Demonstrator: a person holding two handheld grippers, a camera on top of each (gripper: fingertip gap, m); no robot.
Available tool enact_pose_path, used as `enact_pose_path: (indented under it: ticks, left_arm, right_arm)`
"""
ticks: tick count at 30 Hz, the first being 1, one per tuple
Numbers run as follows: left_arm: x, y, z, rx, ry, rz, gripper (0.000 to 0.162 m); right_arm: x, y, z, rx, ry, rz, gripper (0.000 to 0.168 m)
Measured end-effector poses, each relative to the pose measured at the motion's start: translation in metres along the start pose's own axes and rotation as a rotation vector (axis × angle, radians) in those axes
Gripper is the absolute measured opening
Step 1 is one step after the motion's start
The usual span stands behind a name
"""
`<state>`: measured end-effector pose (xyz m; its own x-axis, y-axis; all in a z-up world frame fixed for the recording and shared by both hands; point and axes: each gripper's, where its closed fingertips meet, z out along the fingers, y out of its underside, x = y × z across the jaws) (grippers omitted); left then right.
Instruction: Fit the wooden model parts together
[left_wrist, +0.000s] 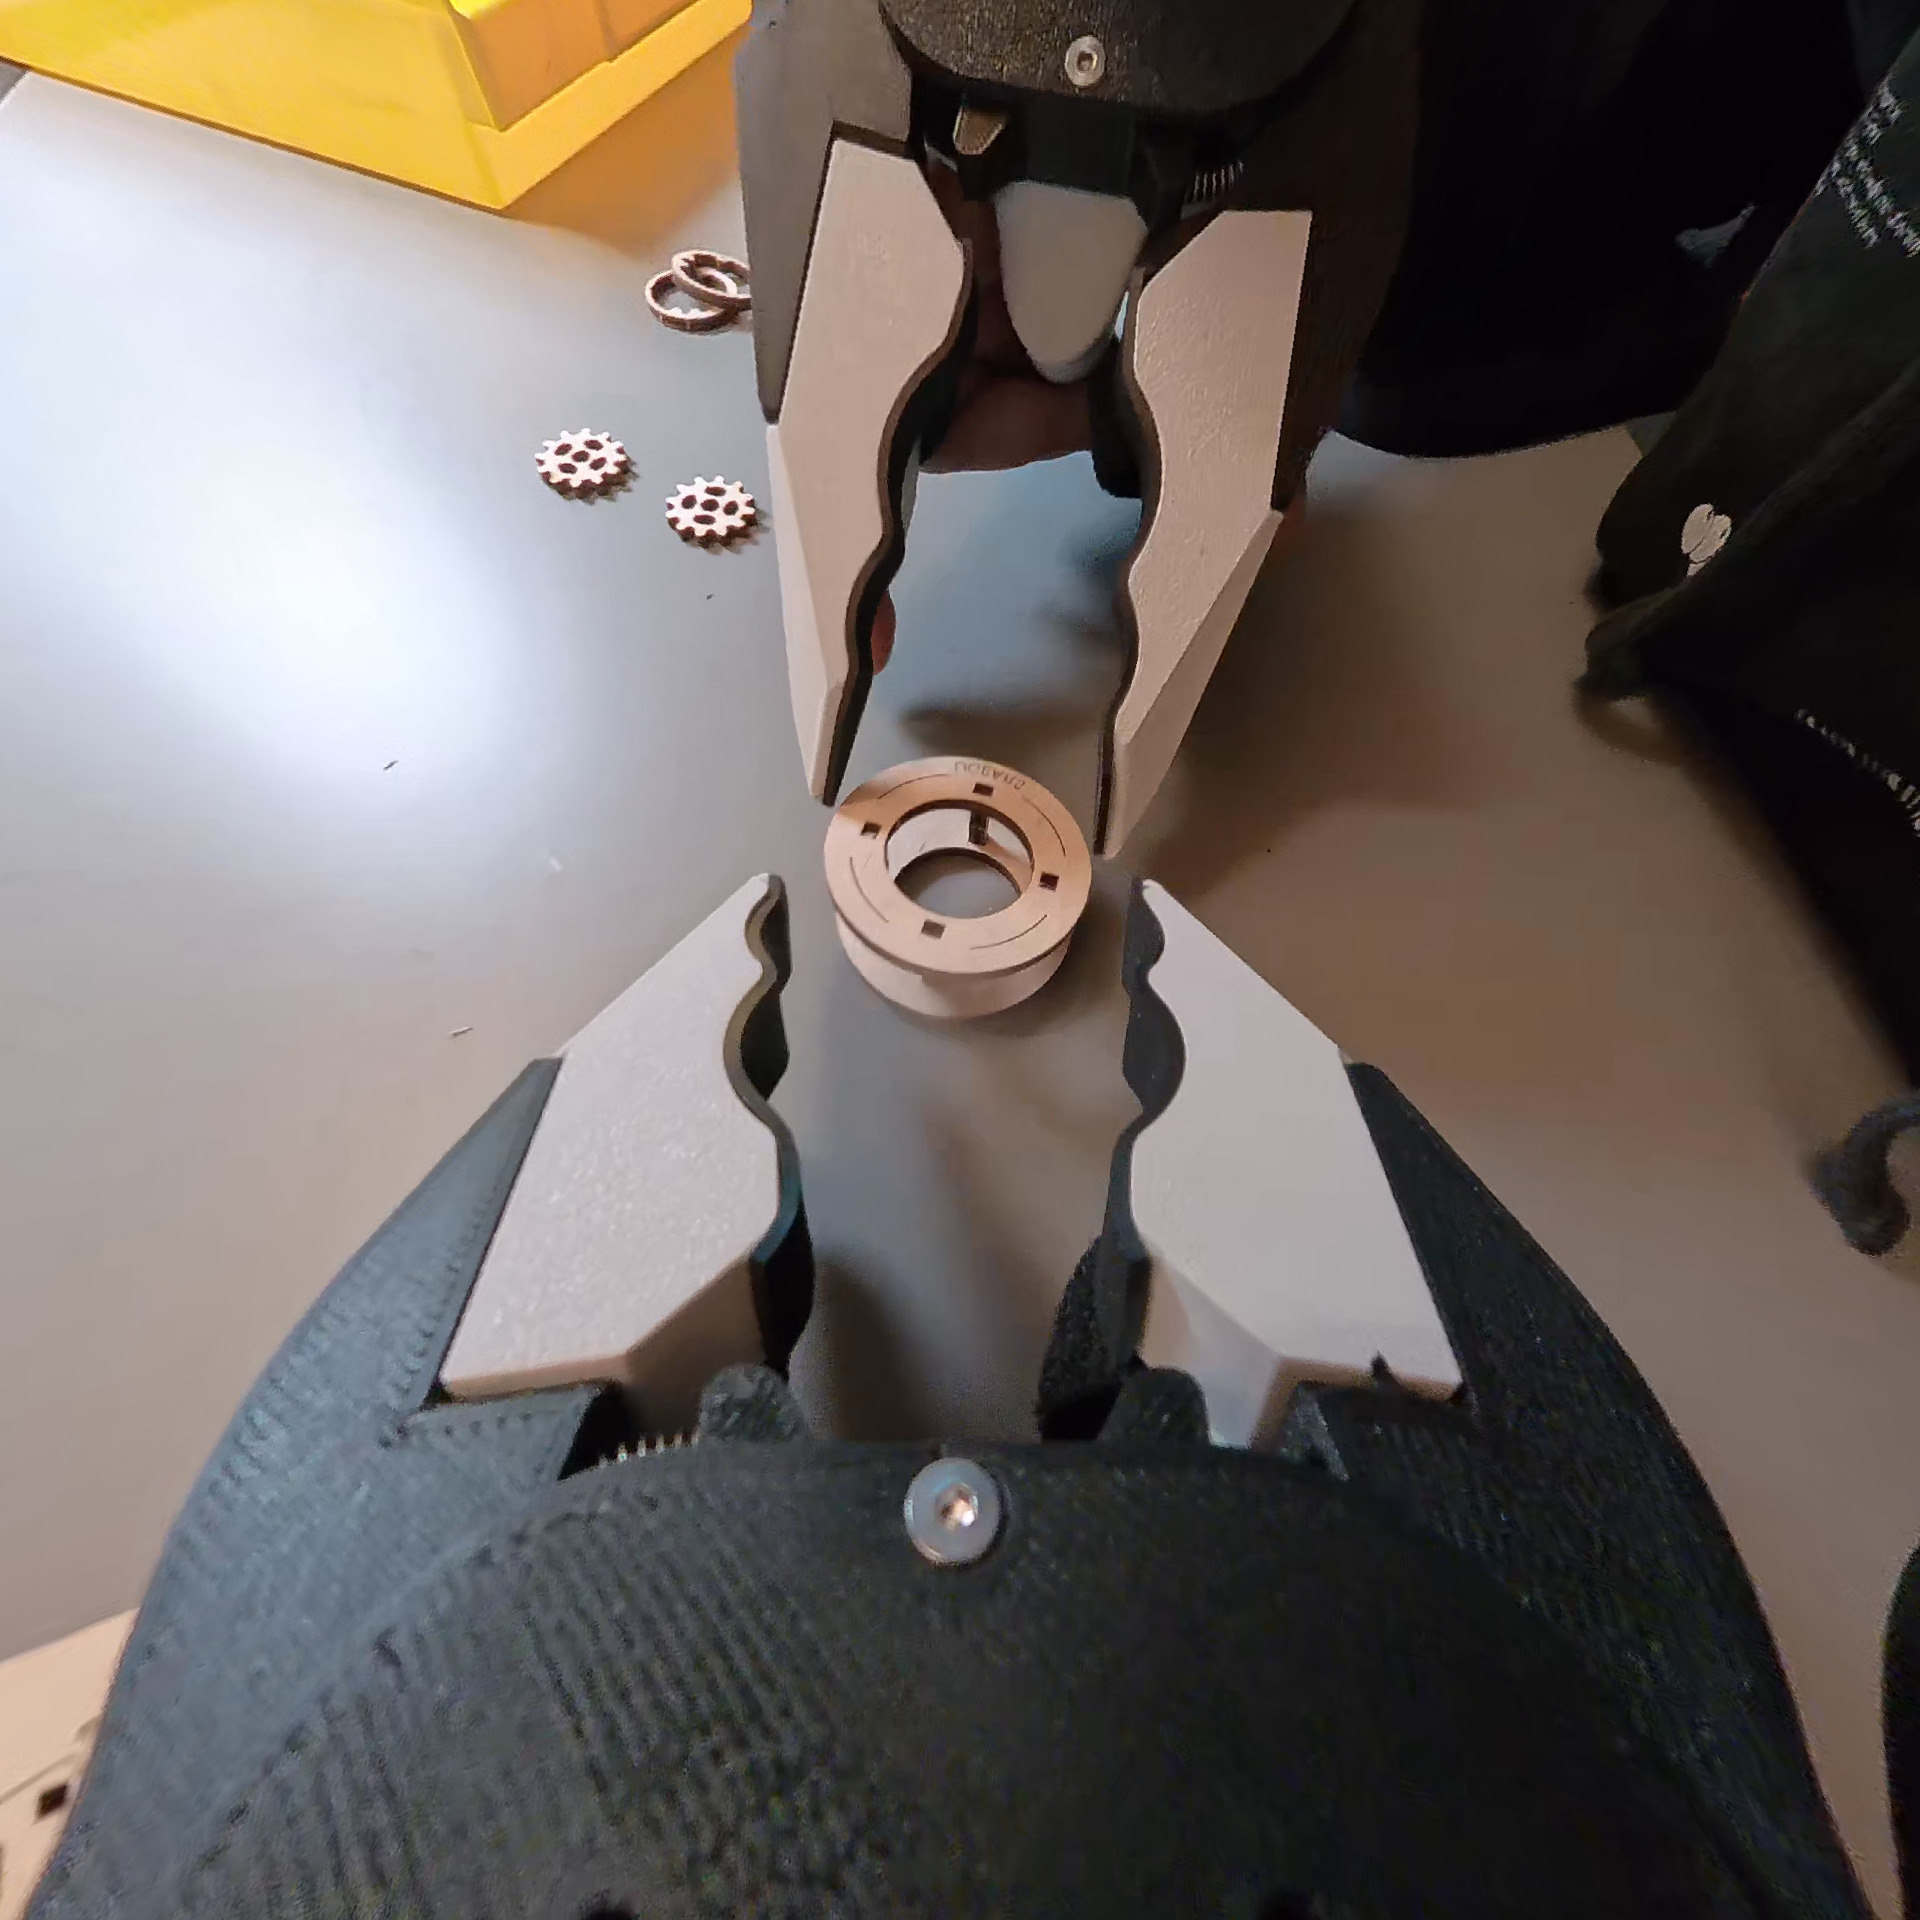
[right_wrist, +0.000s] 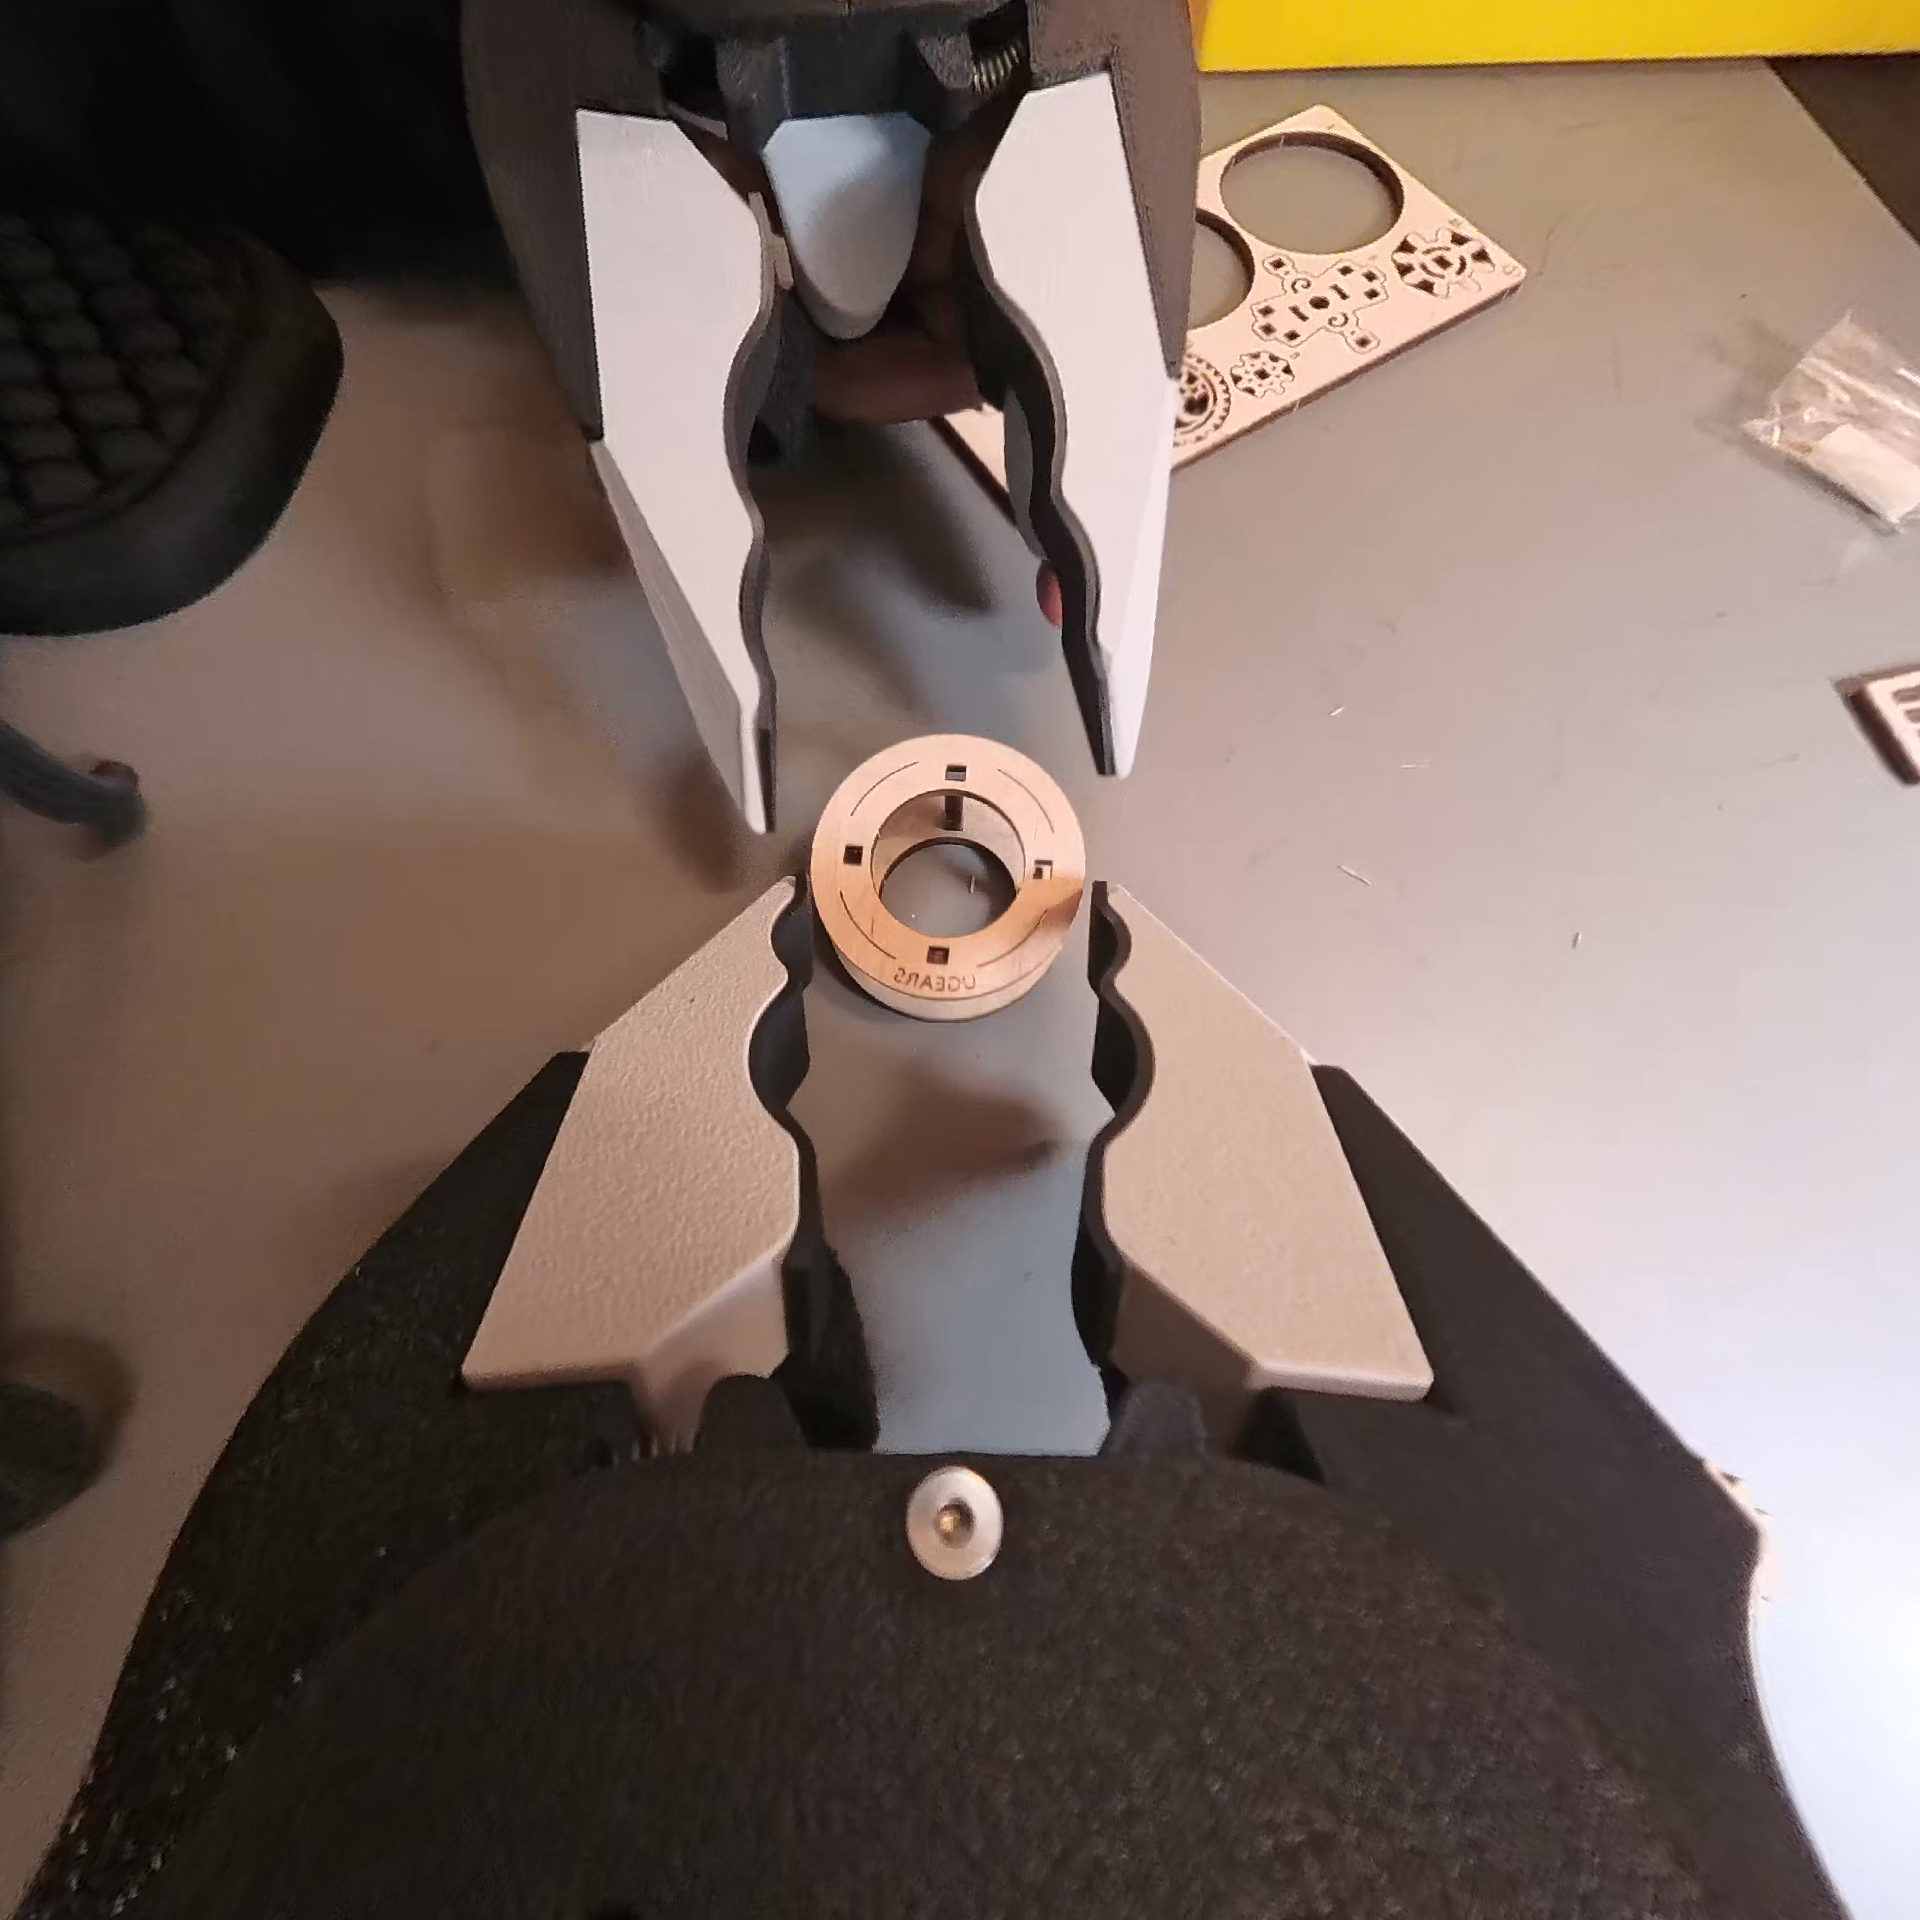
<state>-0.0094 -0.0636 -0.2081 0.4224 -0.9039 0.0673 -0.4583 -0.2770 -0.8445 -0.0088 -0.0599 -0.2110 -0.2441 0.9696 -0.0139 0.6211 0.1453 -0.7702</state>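
Left wrist view: wooden ring (left_wrist: 958, 902) at centre; both tongs spread, right (left_wrist: 964, 823) at 12 o'clock. Seemed light, thin, brittle; grip outer rim.

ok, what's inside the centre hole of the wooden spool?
Through the wooden spool hole: bare grey table and a small upright wooden tab on the far inner wall. The near inner wall is hidden by the top ring. Nothing is inserted.
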Motion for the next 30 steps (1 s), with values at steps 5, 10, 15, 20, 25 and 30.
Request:
enact_pose_path:
  ticks: [5, 10, 15, 20, 25, 30]
  left_arm:
    - [-0.002, 0.014, -0.005, -0.062, -0.037, 0.023, 0.054]
    - [-0.003, 0.024, 0.002, -0.129, -0.058, 0.07, 0.043]
    - [-0.002, 0.023, 0.003, -0.119, -0.049, 0.076, 0.038]
    - [0.002, 0.022, 0.005, -0.116, -0.036, 0.09, 0.035]
    - [0.003, 0.022, 0.006, -0.117, -0.039, 0.094, 0.036]
    - [0.003, 0.022, 0.006, -0.118, -0.041, 0.099, 0.036]
  right_arm:
    - [-0.001, -0.005, 0.005, -0.021, -0.008, -0.027, 0.053]
    - [-0.002, -0.005, 0.009, -0.04, -0.013, -0.049, 0.051]
    - [-0.003, -0.004, 0.008, -0.029, -0.024, -0.062, 0.051]
    - [-0.005, -0.002, 0.006, -0.039, -0.055, -0.087, 0.051]
    - [-0.006, -0.001, 0.005, -0.04, -0.068, -0.099, 0.051]
    - [-0.007, 0.0, 0.004, -0.053, -0.075, -0.095, 0.051]
